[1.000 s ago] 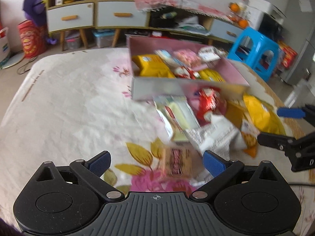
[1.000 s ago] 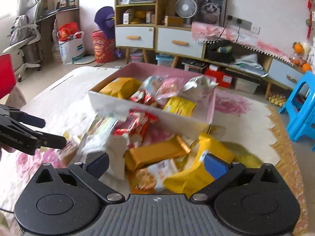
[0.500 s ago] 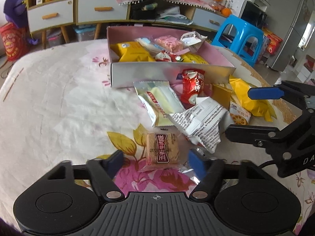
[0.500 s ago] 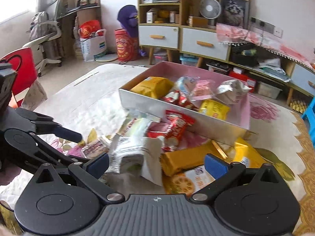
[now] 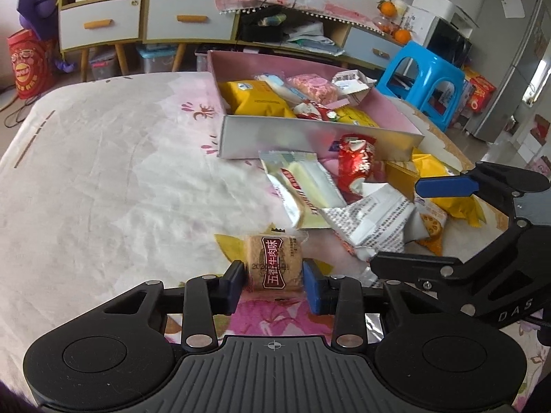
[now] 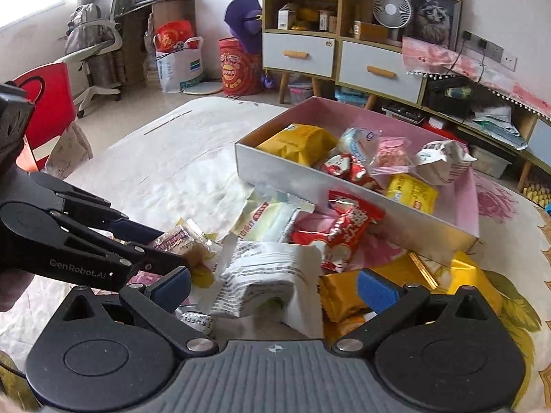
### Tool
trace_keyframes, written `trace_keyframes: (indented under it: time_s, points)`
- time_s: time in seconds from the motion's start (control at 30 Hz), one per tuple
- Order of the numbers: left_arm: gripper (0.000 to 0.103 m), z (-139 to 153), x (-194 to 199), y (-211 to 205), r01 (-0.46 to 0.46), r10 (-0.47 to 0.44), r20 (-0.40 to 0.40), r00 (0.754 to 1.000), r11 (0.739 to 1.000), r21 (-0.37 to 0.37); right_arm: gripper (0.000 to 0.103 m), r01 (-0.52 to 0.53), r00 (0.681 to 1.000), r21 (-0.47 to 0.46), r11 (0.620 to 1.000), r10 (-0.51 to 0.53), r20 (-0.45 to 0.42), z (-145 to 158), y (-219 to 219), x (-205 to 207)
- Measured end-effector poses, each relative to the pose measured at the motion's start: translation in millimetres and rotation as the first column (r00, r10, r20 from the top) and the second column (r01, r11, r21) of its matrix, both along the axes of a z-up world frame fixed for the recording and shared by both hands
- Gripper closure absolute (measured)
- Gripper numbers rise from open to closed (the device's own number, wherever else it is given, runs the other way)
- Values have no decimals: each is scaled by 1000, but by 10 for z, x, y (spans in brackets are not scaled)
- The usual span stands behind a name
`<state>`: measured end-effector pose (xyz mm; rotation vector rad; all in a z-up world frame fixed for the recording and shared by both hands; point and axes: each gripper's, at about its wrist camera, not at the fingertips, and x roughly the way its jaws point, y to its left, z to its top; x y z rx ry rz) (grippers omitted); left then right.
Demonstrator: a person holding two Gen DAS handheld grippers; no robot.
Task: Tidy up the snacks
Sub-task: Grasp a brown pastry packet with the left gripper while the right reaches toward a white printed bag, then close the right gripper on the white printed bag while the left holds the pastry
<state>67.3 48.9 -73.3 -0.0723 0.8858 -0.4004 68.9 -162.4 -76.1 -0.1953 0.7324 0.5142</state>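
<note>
A small biscuit packet [image 5: 274, 265] with a red label lies on the flowered cloth, and my left gripper [image 5: 273, 277] is closing on it, its blue pads touching both sides. The right wrist view shows the same packet [image 6: 179, 239] at the left gripper's tips. My right gripper [image 6: 273, 289] stands open just over a white printed packet [image 6: 268, 275]; in the left wrist view the right gripper [image 5: 394, 223] hangs wide above that white packet [image 5: 372, 220]. Behind lies the pink snack box [image 5: 310, 134], holding several packets.
Loose snacks are heaped before the box: a pale green bar [image 5: 303, 186], a red packet [image 5: 354, 161], yellow and orange packets [image 6: 347, 292]. A blue stool [image 5: 427, 79] and low cabinets [image 5: 144, 17] stand beyond the table. A red chair [image 6: 48, 106] is at the left.
My left gripper's jaws have come together from wide apart onto the biscuit packet. The right gripper has shifted closer, over the white packet.
</note>
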Motion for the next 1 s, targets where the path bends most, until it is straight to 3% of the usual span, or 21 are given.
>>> trace_keyframes:
  time_s: [0.17, 0.37, 0.67, 0.83, 1.0]
  points:
    - [70, 23, 44, 101, -77, 77, -7, 997, 997, 29, 8, -13, 1000, -20, 1000, 14, 10, -15, 97, 8]
    - [70, 26, 89, 184, -99, 99, -19, 995, 995, 21, 9, -20, 1000, -55, 998, 21, 10, -34, 196, 33]
    - [70, 24, 84, 182, -103, 104, -16, 994, 994, 26, 26, -41, 999, -92, 995, 42, 2, -54, 260, 41]
    - [70, 31, 86, 153, -106, 107, -14, 994, 994, 33, 44, -42, 999, -109, 993, 41, -4, -57, 250, 65]
    - [70, 38, 96, 151, -111, 111, -20, 994, 993, 28, 48, -45, 999, -101, 994, 44, -14, 12, 220, 83]
